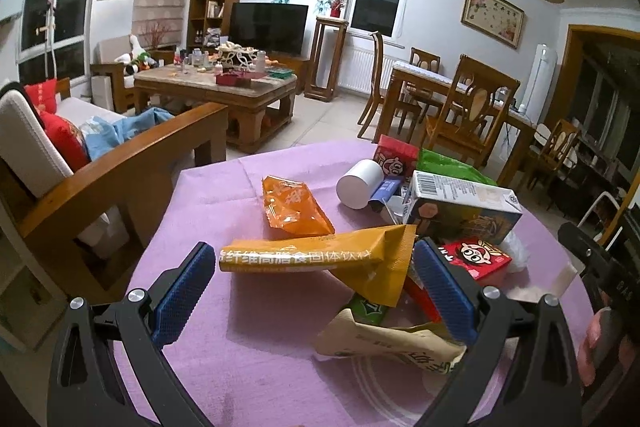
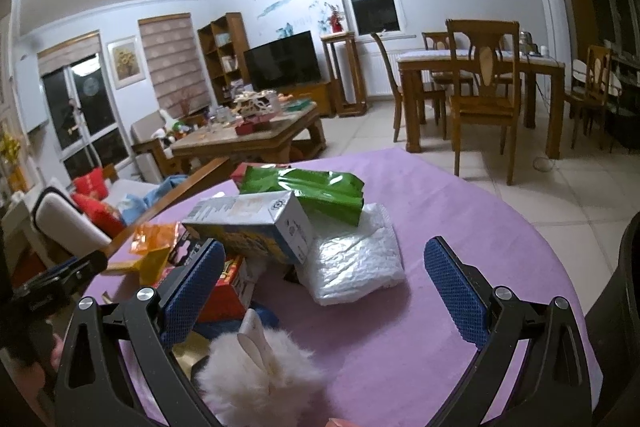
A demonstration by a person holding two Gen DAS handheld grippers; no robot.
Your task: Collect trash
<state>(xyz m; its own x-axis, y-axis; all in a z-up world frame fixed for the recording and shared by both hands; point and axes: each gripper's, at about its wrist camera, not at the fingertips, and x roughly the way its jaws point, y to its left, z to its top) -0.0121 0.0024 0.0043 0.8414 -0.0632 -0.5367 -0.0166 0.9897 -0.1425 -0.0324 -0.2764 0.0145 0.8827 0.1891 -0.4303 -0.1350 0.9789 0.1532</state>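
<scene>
While both fingers gape wide, left gripper (image 1: pixel 316 287) straddles yellow sachet (image 1: pixel 304 254).

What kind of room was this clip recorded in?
Most likely a home living and dining room: a black flat-screen television, a cluttered wooden coffee table and a wooden dining table with chairs stand beyond the purple-clothed round table.

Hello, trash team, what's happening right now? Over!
Left gripper open, straddling long yellow drink-mix packet. Right gripper open, empty, facing clear crinkled plastic bag. Fluffy white toy close under right gripper. Nothing collected yet.
</scene>
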